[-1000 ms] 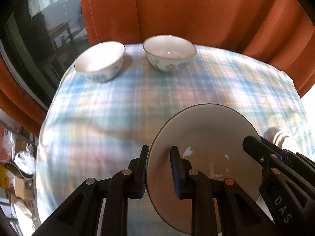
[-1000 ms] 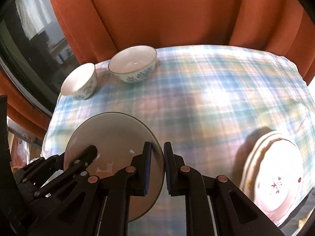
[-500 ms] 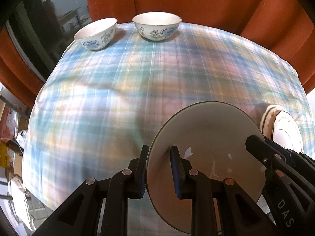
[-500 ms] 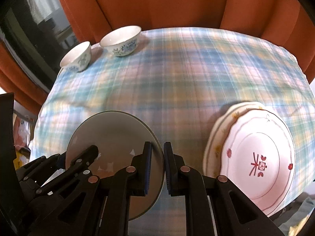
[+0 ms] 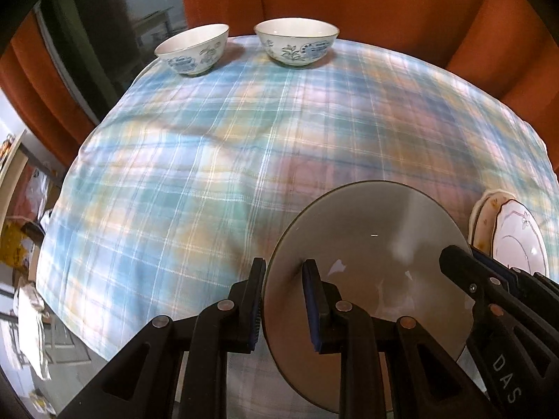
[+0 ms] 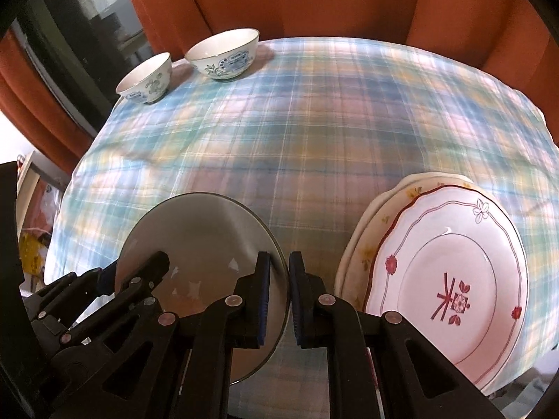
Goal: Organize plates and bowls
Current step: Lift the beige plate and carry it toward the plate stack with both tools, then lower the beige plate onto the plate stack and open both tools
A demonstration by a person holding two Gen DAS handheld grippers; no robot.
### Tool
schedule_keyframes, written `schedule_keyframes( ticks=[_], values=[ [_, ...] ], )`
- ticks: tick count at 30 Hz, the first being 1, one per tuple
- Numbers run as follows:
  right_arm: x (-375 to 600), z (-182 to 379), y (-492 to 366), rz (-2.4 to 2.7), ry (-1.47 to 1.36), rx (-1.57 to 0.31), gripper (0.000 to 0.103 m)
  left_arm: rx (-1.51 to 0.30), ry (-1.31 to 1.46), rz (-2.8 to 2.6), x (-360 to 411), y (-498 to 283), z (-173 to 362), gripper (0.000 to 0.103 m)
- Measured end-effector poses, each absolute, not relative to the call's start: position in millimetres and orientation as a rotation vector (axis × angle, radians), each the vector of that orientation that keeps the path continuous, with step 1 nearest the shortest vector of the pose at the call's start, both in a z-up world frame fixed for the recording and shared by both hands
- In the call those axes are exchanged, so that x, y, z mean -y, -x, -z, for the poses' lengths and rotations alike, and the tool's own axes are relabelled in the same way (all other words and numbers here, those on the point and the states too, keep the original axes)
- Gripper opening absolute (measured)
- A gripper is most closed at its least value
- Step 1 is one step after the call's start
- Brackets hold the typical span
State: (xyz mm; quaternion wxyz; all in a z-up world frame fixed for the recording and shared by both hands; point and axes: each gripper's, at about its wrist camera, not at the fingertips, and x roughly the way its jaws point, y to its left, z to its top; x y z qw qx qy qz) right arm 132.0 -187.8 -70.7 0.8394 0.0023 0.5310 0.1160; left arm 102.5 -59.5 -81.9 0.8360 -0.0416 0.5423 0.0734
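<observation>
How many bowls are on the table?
2: the smaller bowl at the far left corner, the larger bowl just right of it. Neither is stacked.

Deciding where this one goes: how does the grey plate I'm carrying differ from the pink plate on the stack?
The grey plate is plain with a smooth round rim; the pink plate has red flower motifs and a scalloped, red-lined edge. The grey plate is held by both grippers; the pink plate rests on a cream plate. The grey one looks smaller. Both are shallow dinnerware.
</observation>
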Motion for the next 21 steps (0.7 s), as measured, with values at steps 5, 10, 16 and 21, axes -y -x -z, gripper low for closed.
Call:
schedule_keyframes(
  ticks=[5,10,16,21],
  values=[
    [186.1,70.8,-130.9,-0.271,0.029,-1.108,0.014,-1.151,0.106,-0.174,59.3,-97.0,83.4,0.035],
    [183.2,71.5,-128.9,-0.272,0.052,-1.102,0.015,-1.133,0.116,-0.171,56.3,-89.3,78.3,0.064],
    [183.0,70.1,-129.6,-0.264,0.046,-1.092,0.022,-1.129,0.131,-0.183,47.5,-87.9,75.7,0.074],
    [177.8,68.5,-131.6,-0.243,0.049,-1.093,0.022,-1.134,0.131,-0.156,38.9,-90.9,75.6,0.077]
  ],
)
